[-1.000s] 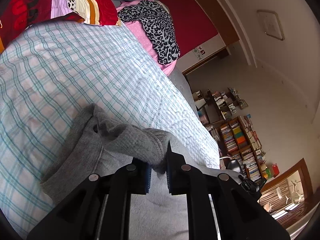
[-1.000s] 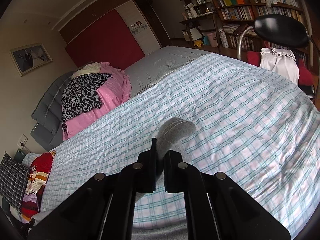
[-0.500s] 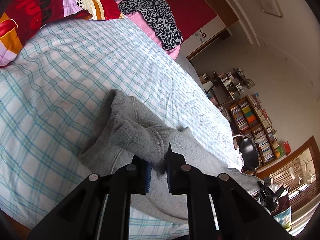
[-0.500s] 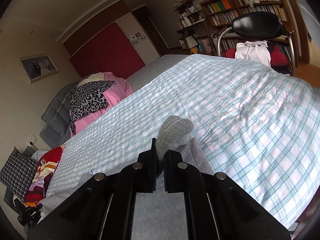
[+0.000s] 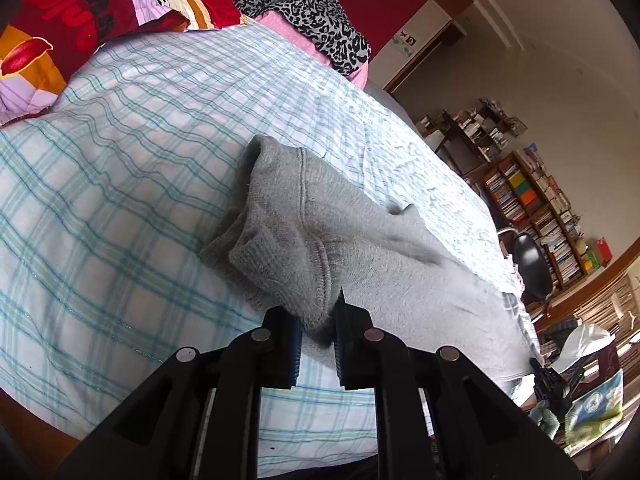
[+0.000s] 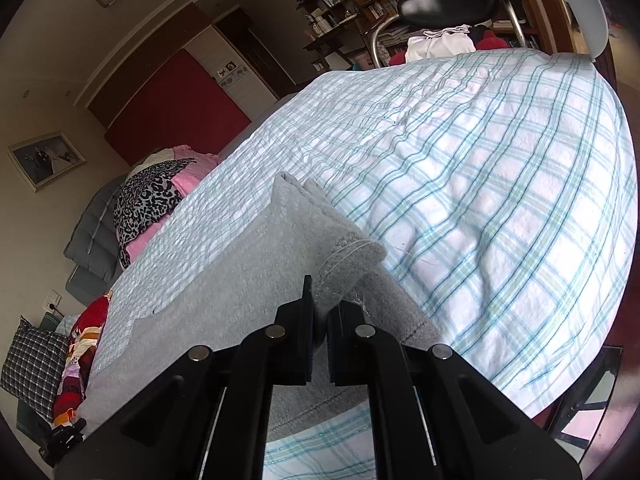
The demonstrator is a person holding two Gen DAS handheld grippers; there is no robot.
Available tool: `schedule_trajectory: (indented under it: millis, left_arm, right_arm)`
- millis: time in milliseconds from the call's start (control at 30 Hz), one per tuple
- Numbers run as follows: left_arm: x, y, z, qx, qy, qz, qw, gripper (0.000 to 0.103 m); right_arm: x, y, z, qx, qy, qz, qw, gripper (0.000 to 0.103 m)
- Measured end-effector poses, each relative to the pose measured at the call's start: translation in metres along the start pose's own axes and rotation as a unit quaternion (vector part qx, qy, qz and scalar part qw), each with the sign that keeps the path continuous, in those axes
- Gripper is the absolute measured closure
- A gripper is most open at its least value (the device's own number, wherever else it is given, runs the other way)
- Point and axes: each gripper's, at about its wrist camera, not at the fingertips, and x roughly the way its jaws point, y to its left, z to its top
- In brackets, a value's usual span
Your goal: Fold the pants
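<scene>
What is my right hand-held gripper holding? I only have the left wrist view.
Observer: The right hand-held gripper is shut on a ribbed cuff of the grey pants.
Operator: And past that cuff?
Observer: The plaid bedsheet stretches to the bed's far edge, where a black chair has white cloth draped on it.
Operator: Anything on the wall that side?
Observer: A framed photo hangs left of the red panel.
Operator: My left one looks shut on the pants too?
Observer: Yes, the left hand-held gripper pinches a ribbed end of them.
</scene>
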Motion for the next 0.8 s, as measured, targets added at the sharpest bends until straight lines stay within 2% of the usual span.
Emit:
schedule_trajectory:
  millis: [300,400,600,800]
  left_arm:
    - [0.017,0.003,-0.005,0.024,0.011,0.053,0.9982,0.087]
    - [0.017,0.005,-0.005,0.016,0.012,0.053,0.9984,0.087]
    - [0.008,-0.008,0.004,0.033,-0.005,0.047,0.9984,0.089]
    - [0.006,-0.009,0.005,0.038,-0.004,0.046,0.9982,0.089]
  right_arm:
    - [0.017,-0.017,-0.020,-0.002,0.011,-0.024,1.000,0.098]
    - [0.014,-0.018,-0.019,0.002,0.006,-0.019,1.000,0.098]
    - [-0.009,-0.001,-0.005,-0.019,-0.030,0.003,0.999,0.098]
    - [-0.007,0.002,-0.012,-0.032,-0.023,-0.022,0.999,0.098]
